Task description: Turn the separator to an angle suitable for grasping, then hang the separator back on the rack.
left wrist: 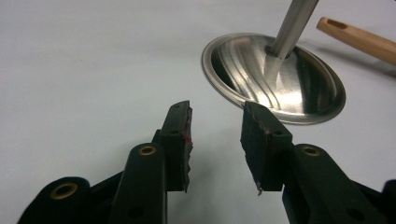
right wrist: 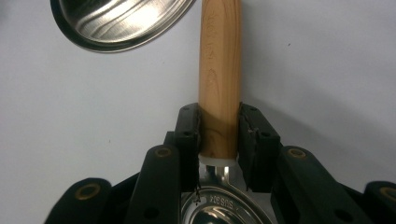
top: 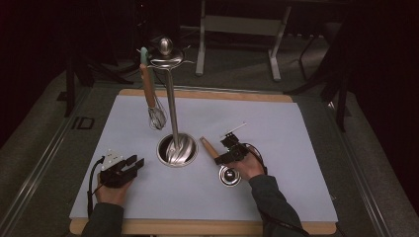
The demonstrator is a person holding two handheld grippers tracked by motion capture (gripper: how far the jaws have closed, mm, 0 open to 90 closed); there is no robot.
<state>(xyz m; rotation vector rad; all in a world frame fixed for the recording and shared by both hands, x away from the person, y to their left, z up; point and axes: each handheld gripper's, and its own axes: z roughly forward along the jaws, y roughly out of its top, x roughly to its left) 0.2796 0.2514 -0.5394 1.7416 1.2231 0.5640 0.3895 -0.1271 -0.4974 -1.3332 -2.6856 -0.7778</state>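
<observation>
1. High view: desk with a pale mat; steel stand at centre, its pole upright from a round base.
2. Whisk, wooden handle, hangs from the stand's top hooks at 11 o'clock of the base.
3. Ladle: wooden handle points to 10 o'clock, steel bowl at 5 o'clock of the base, near it.
4. Right gripper: jaws clamped on the ladle handle just above its metal collar; the right gripper view shows both pads against the wood.
5. Left gripper: at 8 o'clock of the base, near it; jaws apart, nothing between them, aimed at the base rim.
</observation>
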